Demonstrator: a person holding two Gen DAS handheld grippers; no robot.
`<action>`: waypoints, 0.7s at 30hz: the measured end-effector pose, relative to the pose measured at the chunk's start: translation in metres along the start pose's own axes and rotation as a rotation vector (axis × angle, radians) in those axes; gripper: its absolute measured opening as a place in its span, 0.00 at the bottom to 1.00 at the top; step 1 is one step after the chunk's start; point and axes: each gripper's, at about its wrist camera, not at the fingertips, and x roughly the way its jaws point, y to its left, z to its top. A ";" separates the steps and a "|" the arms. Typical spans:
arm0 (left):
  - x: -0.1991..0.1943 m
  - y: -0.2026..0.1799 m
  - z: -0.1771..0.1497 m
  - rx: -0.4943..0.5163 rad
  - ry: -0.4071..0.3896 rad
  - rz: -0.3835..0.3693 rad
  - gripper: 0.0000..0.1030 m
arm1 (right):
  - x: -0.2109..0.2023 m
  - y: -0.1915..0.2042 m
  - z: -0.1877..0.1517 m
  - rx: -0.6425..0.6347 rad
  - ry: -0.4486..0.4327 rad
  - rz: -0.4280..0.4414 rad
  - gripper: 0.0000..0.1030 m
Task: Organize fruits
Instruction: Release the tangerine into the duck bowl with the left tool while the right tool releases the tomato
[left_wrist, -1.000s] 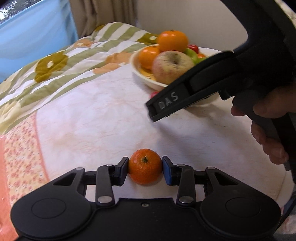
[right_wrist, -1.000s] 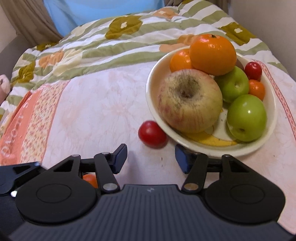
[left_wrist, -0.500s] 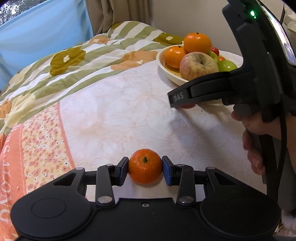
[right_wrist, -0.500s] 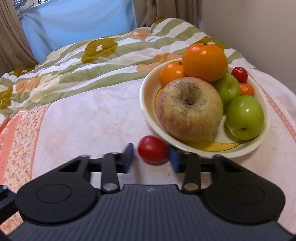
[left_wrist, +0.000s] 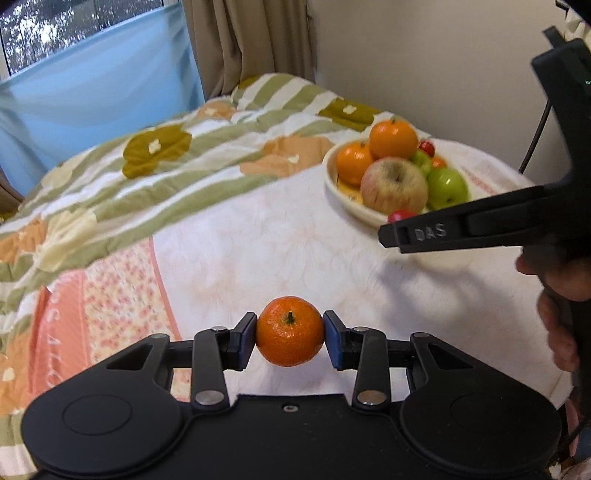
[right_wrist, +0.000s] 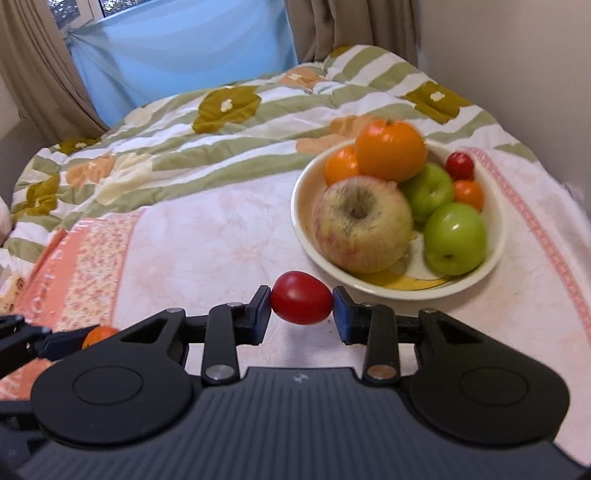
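Note:
My left gripper (left_wrist: 290, 338) is shut on a small mandarin (left_wrist: 290, 330) and holds it above the bedspread. My right gripper (right_wrist: 302, 304) is shut on a small red fruit (right_wrist: 301, 297) and holds it just in front of the cream bowl (right_wrist: 496, 254). The bowl holds a large yellow-red apple (right_wrist: 362, 223), two green apples, two oranges and small red and orange fruits. In the left wrist view the bowl (left_wrist: 334, 182) is at the far right, and the right gripper's finger (left_wrist: 458, 230) crosses in front of it with the red fruit (left_wrist: 402, 215) peeking above.
The fruit lies on a bed with a patterned quilt (right_wrist: 184, 236). A wall (left_wrist: 443, 66) runs behind the bowl. Curtains (right_wrist: 351, 26) and a blue sheet (right_wrist: 184, 48) are at the far end. The left gripper (right_wrist: 55, 343) with the mandarin shows at the lower left in the right wrist view.
My right gripper has shut on the red fruit and lifted it off the quilt. My left gripper has risen and pulled back with the mandarin still in it.

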 end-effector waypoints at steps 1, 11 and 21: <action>-0.006 -0.004 0.004 0.001 -0.011 0.004 0.41 | -0.009 -0.003 0.002 0.000 -0.005 0.007 0.49; -0.043 -0.056 0.057 0.003 -0.108 0.010 0.41 | -0.075 -0.061 0.035 -0.028 -0.061 0.016 0.49; -0.013 -0.111 0.110 -0.019 -0.137 0.016 0.41 | -0.083 -0.134 0.073 -0.103 -0.072 0.039 0.49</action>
